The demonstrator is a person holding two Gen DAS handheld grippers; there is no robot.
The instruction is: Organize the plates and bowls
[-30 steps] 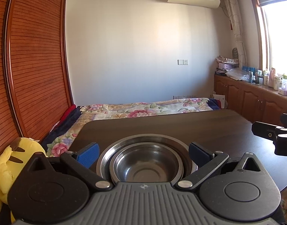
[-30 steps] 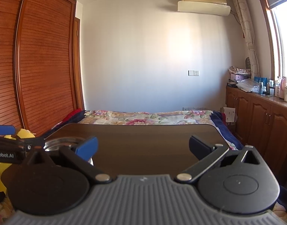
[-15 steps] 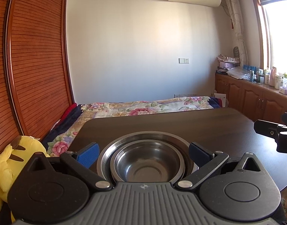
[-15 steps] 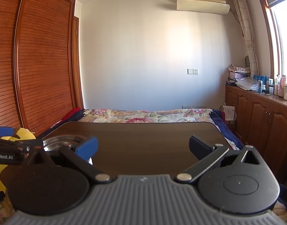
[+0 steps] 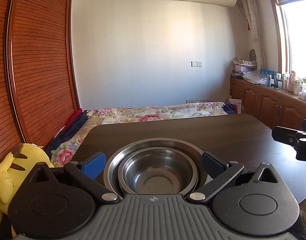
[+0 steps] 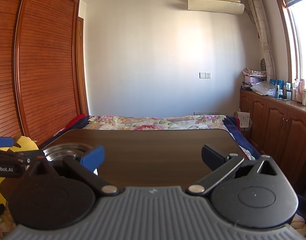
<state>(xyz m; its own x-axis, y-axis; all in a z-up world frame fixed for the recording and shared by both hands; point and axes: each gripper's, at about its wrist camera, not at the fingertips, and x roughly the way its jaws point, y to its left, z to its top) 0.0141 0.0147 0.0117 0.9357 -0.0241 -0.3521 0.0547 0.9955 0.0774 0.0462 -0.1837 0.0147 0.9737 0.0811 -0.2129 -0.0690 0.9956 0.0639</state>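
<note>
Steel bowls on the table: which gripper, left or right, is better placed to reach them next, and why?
Left. The left gripper is open with the nested steel bowls directly ahead; the right gripper faces bare table.

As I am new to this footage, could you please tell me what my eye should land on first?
Nested steel bowls sit on the dark table, between the open fingers of the left gripper. The right gripper, also open, faces bare tabletop. A yellow plush toy lies at the far left, beside the floral bedspread.
</note>
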